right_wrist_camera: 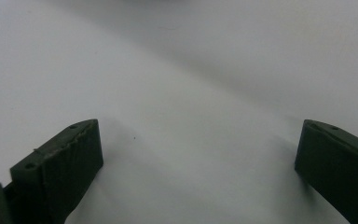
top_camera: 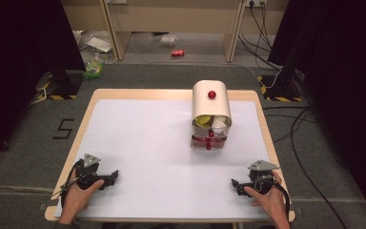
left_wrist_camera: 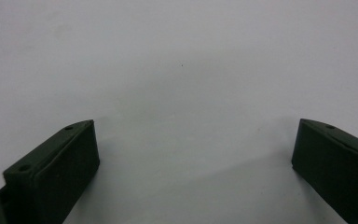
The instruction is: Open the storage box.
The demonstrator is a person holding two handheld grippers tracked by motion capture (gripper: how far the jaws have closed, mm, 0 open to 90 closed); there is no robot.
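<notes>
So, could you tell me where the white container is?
In the high view, the white container stands right of centre toward the table's far edge, well beyond the right gripper.

Cream bread box [top_camera: 211, 102] with red knob [top_camera: 212, 94]; white table [top_camera: 143, 143]; black claws.

two tools [top_camera: 116, 175] [top_camera: 234, 183], one white container [top_camera: 211, 105], two red knobs [top_camera: 212, 94], one table [top_camera: 138, 138].

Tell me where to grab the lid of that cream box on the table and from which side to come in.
Take the cream lid by its red knob, the one raised part on its smooth curved top. It looks flipped up and back, with the box open toward the person, so coming from above and the near side seems best. Both sets of jaws stand open.
</notes>
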